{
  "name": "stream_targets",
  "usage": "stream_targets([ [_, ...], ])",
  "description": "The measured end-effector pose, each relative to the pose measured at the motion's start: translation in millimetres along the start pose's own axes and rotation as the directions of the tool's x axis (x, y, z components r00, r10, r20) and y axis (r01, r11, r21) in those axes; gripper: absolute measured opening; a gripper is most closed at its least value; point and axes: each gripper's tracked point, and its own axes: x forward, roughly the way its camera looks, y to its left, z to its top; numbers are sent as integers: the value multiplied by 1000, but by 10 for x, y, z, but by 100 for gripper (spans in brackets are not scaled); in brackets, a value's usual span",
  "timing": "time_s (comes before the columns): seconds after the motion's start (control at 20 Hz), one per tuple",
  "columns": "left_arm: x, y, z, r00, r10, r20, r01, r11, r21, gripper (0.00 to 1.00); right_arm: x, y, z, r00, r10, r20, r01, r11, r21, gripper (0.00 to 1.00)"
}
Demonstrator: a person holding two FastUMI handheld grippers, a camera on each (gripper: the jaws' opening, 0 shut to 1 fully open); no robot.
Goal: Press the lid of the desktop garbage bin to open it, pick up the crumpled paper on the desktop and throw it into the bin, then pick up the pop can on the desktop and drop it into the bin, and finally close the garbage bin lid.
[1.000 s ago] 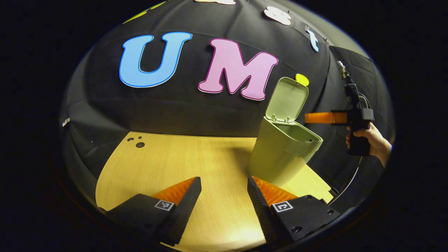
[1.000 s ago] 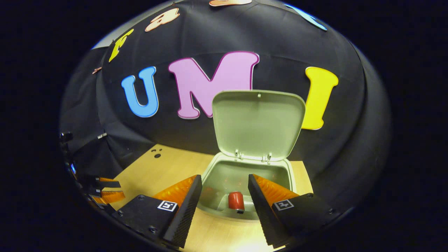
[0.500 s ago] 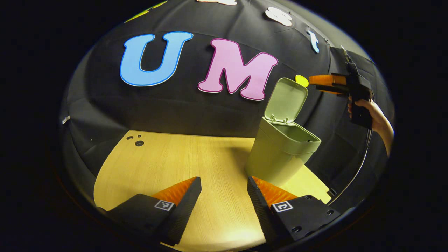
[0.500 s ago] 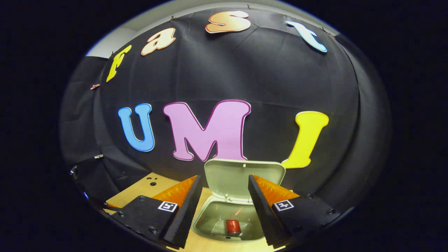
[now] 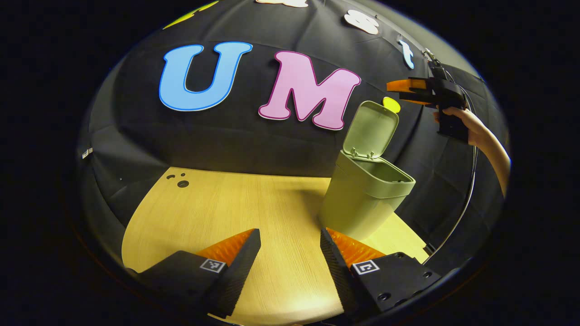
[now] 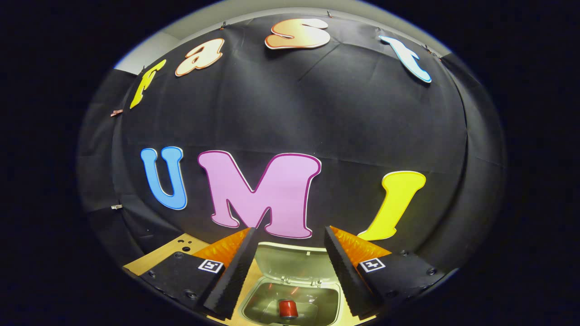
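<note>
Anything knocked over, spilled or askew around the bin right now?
Nothing stands out. The bin stands upright on the table with its lid raised, and the pop can lies inside it. Both grippers' jaws are apart and empty.

Pale wooden tabletop (image 5: 217, 213), dark holes (image 5: 182, 184) near its far corner
</note>
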Motion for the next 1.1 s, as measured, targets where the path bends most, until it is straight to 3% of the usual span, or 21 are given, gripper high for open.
stream_targets([
  [0.6,-128,182,4,998,63,6,-63,998,-20,86,583,-80,-399,991,-48,-124,43,998,-36,97],
  [1.1,-77,88,-115,999,49,-19,-49,998,-26,86,110,-32,-623,988,-22,-153,13,998,-58,98],
])
